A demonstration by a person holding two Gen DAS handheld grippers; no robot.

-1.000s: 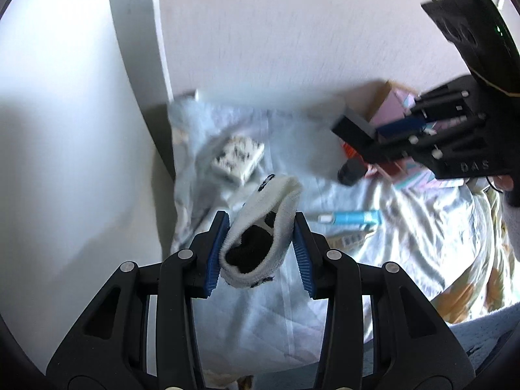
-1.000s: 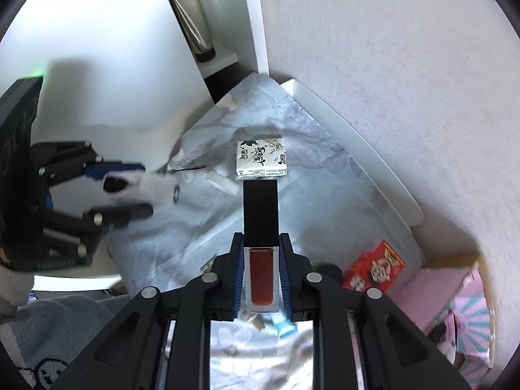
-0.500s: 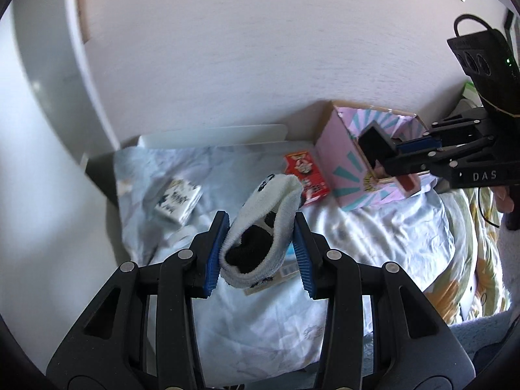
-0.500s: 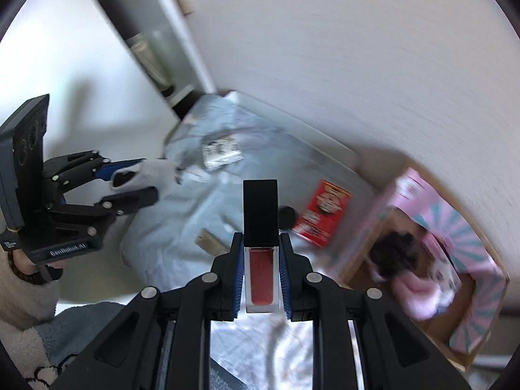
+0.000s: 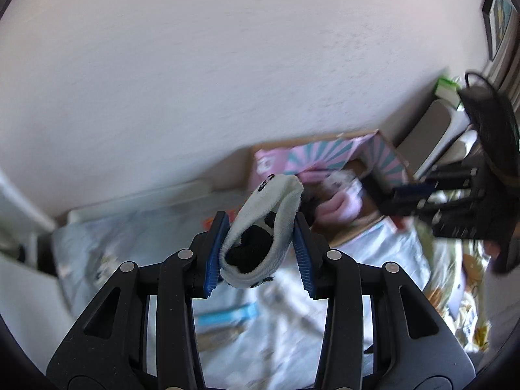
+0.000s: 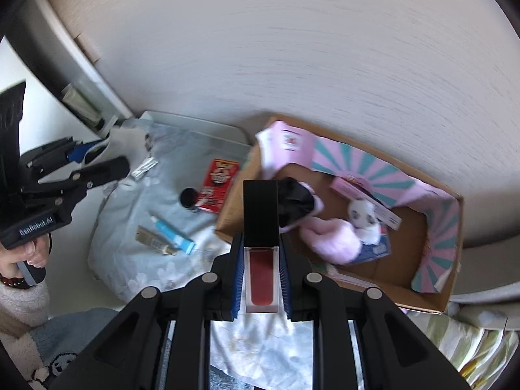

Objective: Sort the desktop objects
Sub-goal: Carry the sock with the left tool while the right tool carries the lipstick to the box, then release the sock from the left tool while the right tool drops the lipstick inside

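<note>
Right wrist view showed the right tool (image 6: 261, 256) clamped on a red lip-gloss tube (image 6: 261, 243) above the pink cardboard box (image 6: 435, 250), while the left tool (image 5: 256, 243) pinched a panda sock (image 5: 263, 227), apparently both bound for it.

White sock (image 5: 273, 208) with black patches. Clear lipstick tube (image 6: 261, 268) of deep red under a black cap. Cardboard box (image 6: 435, 227) lined in pink and teal sunburst stripes. Pale blue cloth (image 6: 143, 247) with faint white flowers. Red packet (image 6: 218, 180); light blue tube (image 6: 174, 232). Blue pads (image 6: 236, 279) on black hand-held gripper (image 6: 261, 279).
</note>
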